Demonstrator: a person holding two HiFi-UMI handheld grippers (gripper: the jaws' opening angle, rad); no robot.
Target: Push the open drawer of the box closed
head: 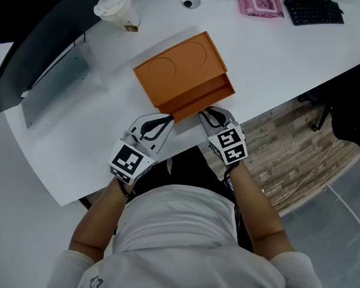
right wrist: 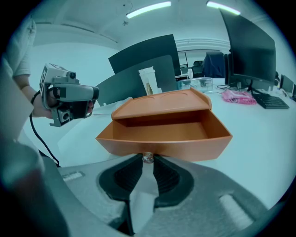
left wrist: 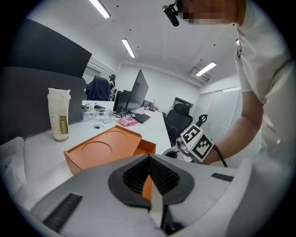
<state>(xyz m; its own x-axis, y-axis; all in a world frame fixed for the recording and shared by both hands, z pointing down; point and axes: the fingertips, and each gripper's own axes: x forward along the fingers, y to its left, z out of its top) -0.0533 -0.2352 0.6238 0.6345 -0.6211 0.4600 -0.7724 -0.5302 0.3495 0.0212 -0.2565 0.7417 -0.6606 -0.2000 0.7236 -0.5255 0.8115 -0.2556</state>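
White desktop (head: 288, 52) held orange rectangular box (head: 177, 68), drawer (right wrist: 185, 132) open; right gripper (head: 209, 114) pinched small round drawer knob (right wrist: 148, 158); left gripper (left wrist: 149, 156) closed, empty.

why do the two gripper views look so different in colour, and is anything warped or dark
Right gripper view: teal cast over the orange drawer, fisheye bending, dark corners. Left gripper view: neutral colour, ceiling lights glaring, same fisheye. Head view: dimmer overall, white table looks greyish.
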